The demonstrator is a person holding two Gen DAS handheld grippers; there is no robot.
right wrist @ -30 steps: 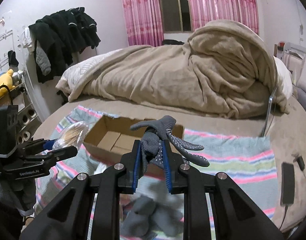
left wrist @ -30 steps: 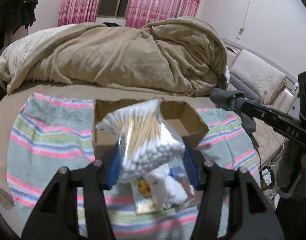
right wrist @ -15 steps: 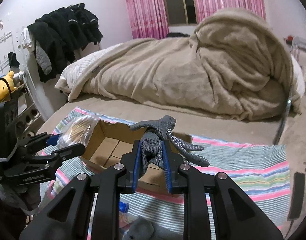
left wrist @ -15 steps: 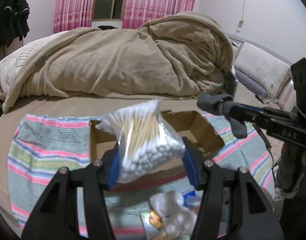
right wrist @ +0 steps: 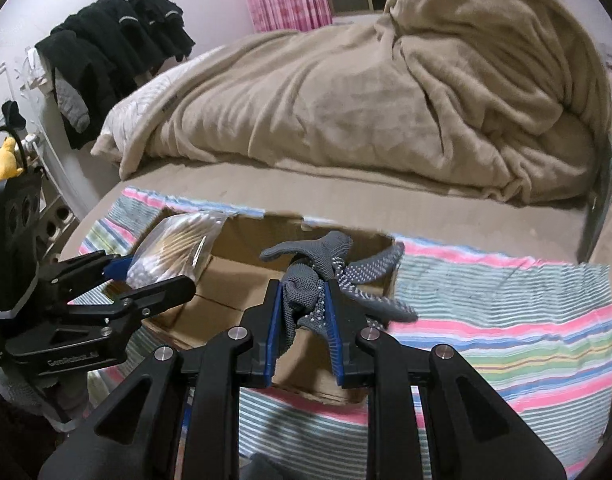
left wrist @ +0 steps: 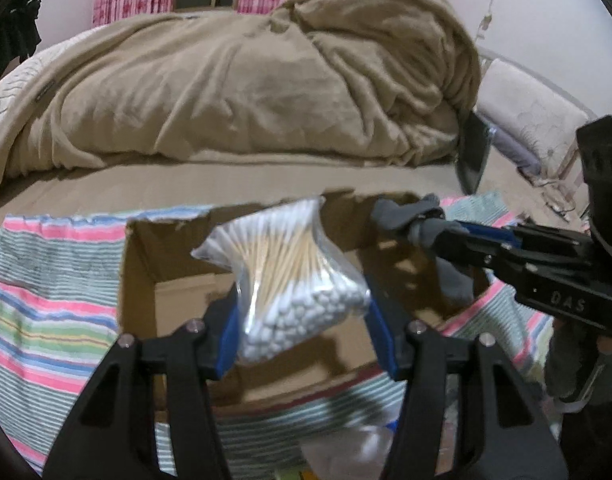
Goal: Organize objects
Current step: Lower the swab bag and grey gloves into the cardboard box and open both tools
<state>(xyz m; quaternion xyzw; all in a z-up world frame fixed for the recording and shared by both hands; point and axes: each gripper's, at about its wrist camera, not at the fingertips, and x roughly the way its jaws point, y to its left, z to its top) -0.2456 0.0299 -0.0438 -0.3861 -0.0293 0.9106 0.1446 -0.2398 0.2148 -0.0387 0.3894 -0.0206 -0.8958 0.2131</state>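
At frame centre, the left gripper (left wrist: 302, 320) pinches a bag of cotton swabs (left wrist: 294, 276) above the open box (left wrist: 140, 272); the right gripper (right wrist: 302, 312) clamps a grey glove (right wrist: 326, 268) over it (neither dropped yet). More clutter waits, blurred, lower frame.

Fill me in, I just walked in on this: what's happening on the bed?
A person is tidying small items into a cardboard box on a striped cloth. The left gripper holds a bag of cotton swabs over the box, and the right gripper holds a grey dotted glove above it. Neither has been released.
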